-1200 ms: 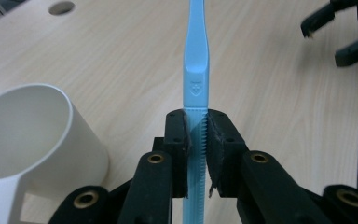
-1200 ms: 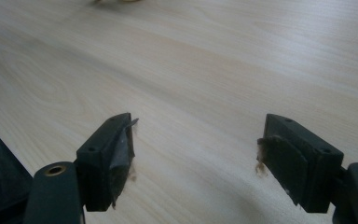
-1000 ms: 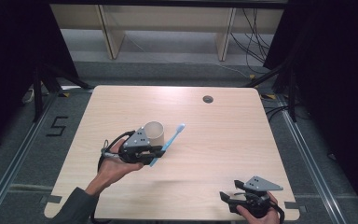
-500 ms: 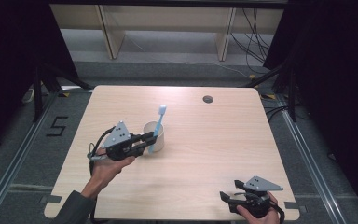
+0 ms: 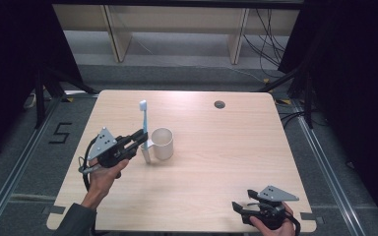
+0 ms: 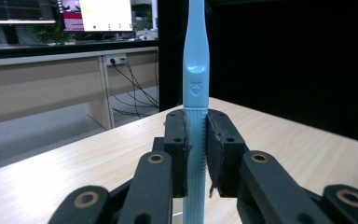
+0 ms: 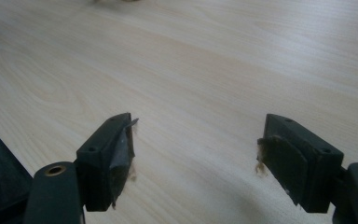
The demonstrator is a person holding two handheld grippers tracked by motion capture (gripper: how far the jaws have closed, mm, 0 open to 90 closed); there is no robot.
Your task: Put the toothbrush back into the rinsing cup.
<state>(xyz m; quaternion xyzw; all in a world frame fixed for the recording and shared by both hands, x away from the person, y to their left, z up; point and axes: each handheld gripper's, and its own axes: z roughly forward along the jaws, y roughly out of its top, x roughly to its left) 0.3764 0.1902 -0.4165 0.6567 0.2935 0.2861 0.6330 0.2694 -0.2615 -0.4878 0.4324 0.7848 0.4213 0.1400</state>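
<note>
Table: light wood top [image 5: 216,162], rounded corners, dark cable hole [image 5: 220,104] near far edge.
Floor: grey, metal rails along both sides, "5" marked at left.
Room: dark curtains left and right, pale shelving behind; desk and monitors in left gripper view.
Left gripper [image 5: 140,138]: clamped on toothbrush handle, over left half of table.
Toothbrush [image 5: 144,129]: light blue, upright, head up, just beside mug.
Mug [image 5: 163,143]: cream, upright, left of centre.
Right gripper [image 5: 237,208]: jaws wide apart, nothing between, low at near right corner.
</note>
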